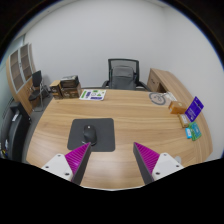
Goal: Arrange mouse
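A dark mouse [90, 131] lies on a black mouse mat [92, 133] on a round-edged wooden table [130, 115]. My gripper [114, 160] is above the table's near edge, fingers wide open with nothing between them. The left finger's magenta pad [80, 157] sits just short of the mat's near edge; the right pad [150, 158] is over bare wood. The mouse is ahead of the fingers, slightly left of the gap.
A black office chair [122, 72] stands beyond the table. Papers [94, 95], a brown box [69, 87], a purple box [193, 107] and small items [187, 122] lie at the far and right sides. A second chair [14, 128] stands left.
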Demonstrator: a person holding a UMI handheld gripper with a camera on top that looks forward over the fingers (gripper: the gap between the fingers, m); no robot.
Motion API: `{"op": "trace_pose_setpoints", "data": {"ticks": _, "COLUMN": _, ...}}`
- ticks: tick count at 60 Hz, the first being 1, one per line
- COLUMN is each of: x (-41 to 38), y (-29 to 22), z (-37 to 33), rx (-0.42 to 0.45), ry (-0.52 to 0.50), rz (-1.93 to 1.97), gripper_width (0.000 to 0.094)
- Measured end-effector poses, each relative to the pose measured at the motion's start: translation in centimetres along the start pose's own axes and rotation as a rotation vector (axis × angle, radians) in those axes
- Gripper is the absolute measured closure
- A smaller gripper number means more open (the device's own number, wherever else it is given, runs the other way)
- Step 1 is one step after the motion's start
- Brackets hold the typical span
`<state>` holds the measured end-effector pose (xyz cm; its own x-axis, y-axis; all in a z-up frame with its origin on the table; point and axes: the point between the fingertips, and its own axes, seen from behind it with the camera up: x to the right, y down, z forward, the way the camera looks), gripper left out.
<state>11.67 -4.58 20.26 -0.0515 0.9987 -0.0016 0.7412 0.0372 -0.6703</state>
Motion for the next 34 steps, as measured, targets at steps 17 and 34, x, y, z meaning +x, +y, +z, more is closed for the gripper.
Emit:
{"op": "trace_pose_setpoints", "data": {"ticks": 17, "x": 6.6, "y": 3.2, "z": -9.4, "rx": 0.050, "ry": 0.125, "rz": 0.052, "gripper_width": 0.0085}}
{"op": "trace_pose_setpoints", "data": {"ticks": 34, "x": 8.2, "y": 4.3, "z": -10.8, "rx": 0.081, "ry": 0.165, "rz": 0.079, "gripper_width": 0.0084}}
